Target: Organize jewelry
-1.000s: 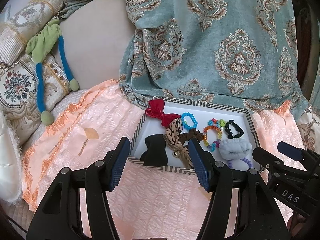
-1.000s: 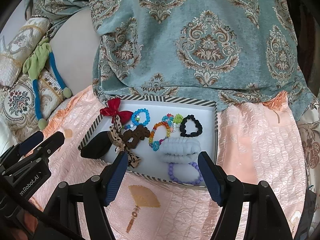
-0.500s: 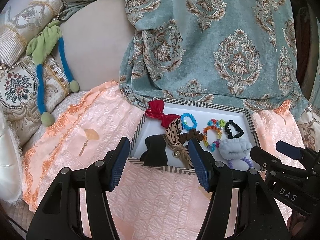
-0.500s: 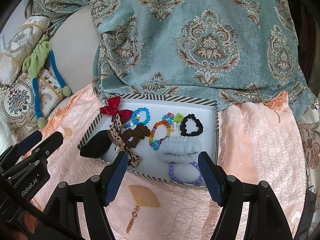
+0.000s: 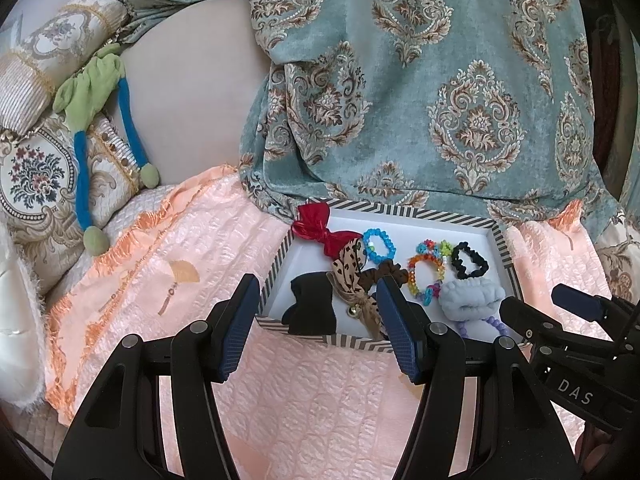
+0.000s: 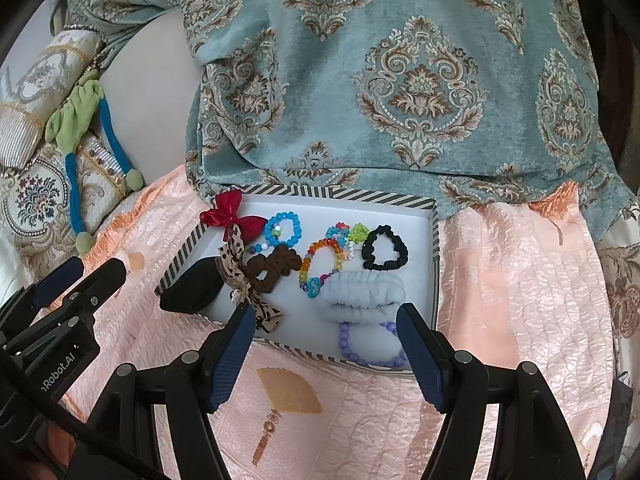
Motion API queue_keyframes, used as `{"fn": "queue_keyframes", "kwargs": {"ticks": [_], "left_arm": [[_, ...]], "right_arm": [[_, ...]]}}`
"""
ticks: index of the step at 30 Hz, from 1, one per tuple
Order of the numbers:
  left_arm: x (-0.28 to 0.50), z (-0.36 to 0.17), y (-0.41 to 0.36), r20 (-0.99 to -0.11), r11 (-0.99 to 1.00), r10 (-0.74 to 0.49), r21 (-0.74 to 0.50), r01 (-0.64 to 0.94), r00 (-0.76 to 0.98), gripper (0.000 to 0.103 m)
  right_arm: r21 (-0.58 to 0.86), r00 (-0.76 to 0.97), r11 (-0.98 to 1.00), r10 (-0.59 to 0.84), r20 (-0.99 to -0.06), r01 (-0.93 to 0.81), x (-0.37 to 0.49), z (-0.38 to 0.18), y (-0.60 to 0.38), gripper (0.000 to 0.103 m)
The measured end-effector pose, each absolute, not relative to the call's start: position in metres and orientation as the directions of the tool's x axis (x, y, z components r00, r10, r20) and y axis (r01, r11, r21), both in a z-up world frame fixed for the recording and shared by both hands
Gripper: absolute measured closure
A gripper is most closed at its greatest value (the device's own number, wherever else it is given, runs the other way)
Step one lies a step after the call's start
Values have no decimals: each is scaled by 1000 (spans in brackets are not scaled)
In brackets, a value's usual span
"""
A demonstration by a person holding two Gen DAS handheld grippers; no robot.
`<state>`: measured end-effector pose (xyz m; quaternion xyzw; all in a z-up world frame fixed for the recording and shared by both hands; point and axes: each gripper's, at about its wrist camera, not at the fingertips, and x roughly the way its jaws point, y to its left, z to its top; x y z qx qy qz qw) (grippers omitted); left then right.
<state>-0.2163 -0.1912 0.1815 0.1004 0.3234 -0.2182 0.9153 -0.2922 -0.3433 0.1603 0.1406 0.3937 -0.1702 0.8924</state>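
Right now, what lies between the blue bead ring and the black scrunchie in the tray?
The rainbow bead bracelet lies between the blue bead ring and the black scrunchie; the right wrist view shows it best.

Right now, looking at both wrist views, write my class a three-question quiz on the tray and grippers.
1. True or false: the left gripper grips the black bow.
2. Which lies nearest the right gripper: A) red bow B) purple bead bracelet C) black scrunchie?
3. Fill in: the striped tray rests on a ____ quilted cloth.

Key: 1 false, both grippers are open and empty; 2 B; 3 peach.
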Motion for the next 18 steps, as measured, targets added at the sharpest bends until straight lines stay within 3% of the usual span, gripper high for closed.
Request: {"fn": "queue_keyframes", "kwargs": {"ticks": [18], "left_arm": [[-224, 182, -191, -615, 876, -351, 50, 479, 706, 42]], "right_arm": [[127, 634, 893, -200, -747, 432, -301, 162, -353, 33]]}}
